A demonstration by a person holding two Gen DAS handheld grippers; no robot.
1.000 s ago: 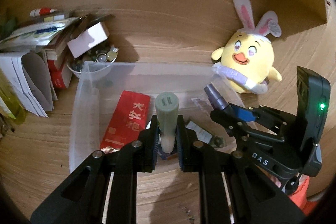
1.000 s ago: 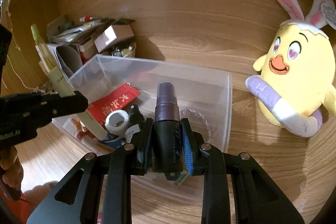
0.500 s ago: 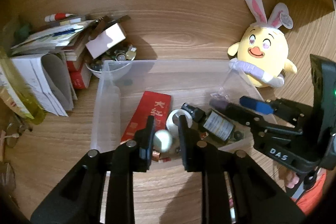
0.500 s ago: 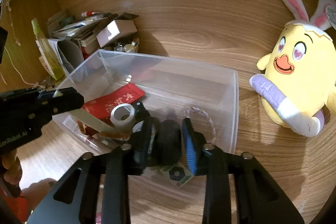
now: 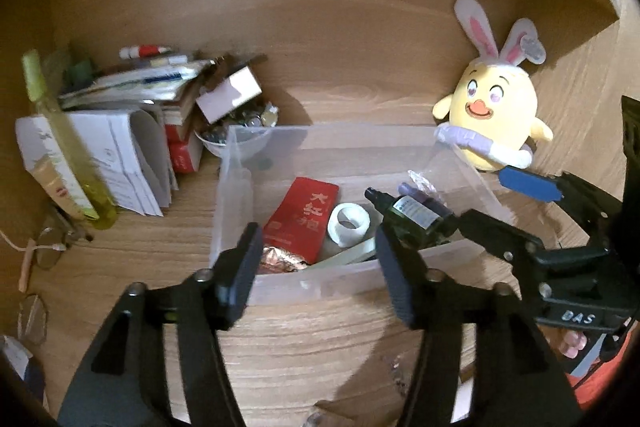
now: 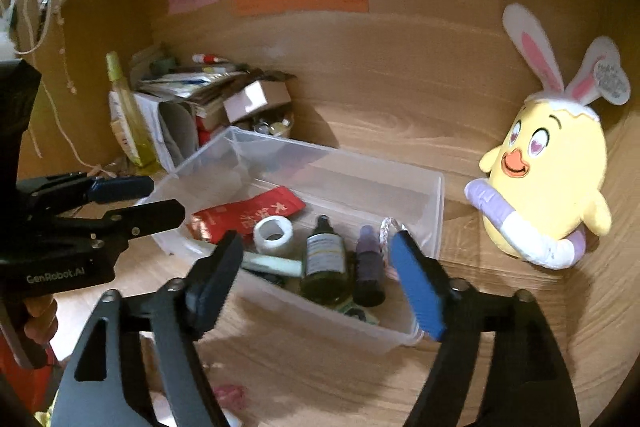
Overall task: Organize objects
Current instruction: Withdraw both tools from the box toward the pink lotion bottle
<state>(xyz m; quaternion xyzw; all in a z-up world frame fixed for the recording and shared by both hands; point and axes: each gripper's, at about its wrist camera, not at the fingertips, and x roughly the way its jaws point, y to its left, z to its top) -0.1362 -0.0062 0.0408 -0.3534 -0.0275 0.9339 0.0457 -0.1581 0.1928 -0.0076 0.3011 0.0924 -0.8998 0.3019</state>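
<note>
Now deposited: pale green tube point(image 6: 276, 264) and dark purple spray bottle point(image 6: 369, 267) lie in the clear plastic bin point(image 6: 438, 195), left gripper point(image 5: 316, 267) and right gripper point(image 6: 316, 281) just spread, empty, free for further items.

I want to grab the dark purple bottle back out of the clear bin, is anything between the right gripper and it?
Nothing visible blocks it. The right gripper hangs open and empty above the clear bin's near wall, with the purple bottle lying uncovered just below. The green bottle lies close beside it, so the fingers may nudge that.
</note>
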